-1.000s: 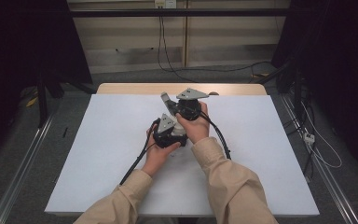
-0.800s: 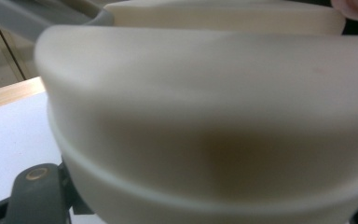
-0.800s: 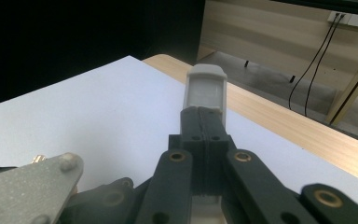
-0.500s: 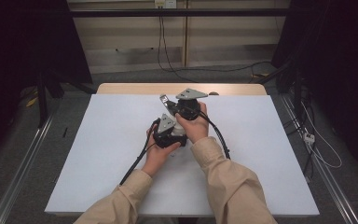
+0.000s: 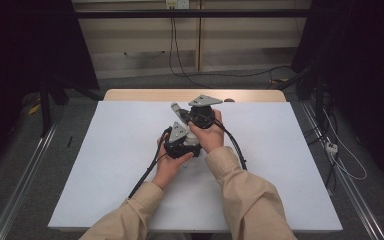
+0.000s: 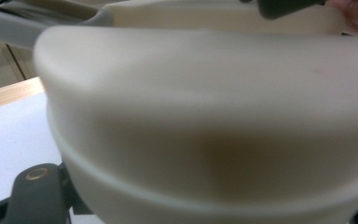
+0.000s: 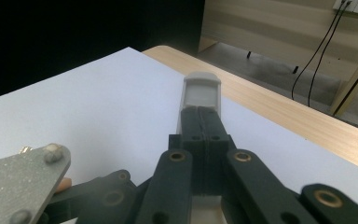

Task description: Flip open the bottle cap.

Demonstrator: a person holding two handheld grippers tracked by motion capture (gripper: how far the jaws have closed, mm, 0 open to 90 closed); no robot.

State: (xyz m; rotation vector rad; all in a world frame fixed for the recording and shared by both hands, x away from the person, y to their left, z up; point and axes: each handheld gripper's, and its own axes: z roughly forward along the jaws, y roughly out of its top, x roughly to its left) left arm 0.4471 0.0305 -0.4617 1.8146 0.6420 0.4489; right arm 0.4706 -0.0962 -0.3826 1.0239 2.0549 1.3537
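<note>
White sheet covers the surface [image 5: 105,165], with a strip of bare wood along its far edge. I hold both tools close together over the middle of the sheet, nearer the far edge than the near one. My beige sleeves [image 5: 245,200] come in from the near edge.

My right claw [image 5: 177,109] sits farther out, its grey three-cornered plate [image 5: 205,100] on top and its tips aimed towards the far left corner. In the right gripper view that claw [image 7: 200,116] is clenched. The two black jaws lie flat against each other with no gap between them. A pale grey block [image 7: 203,91] caps their far end, and I cannot tell whether it is part of the claw or something pinched. Beyond it lie the white sheet and the wooden edge.

My left claw [image 5: 180,145] is just beside the right hand [image 5: 207,135], on its near side, and the two tools look to be touching. A black cable [image 5: 145,175] trails from it towards the near edge. In the left gripper view a blurred cream-coloured rounded shape [image 6: 214,130] sits right against the lens. One dark link with a brass rivet [image 6: 36,175] shows low at the left. I cannot tell whether the left claw is released or clenched.
</note>
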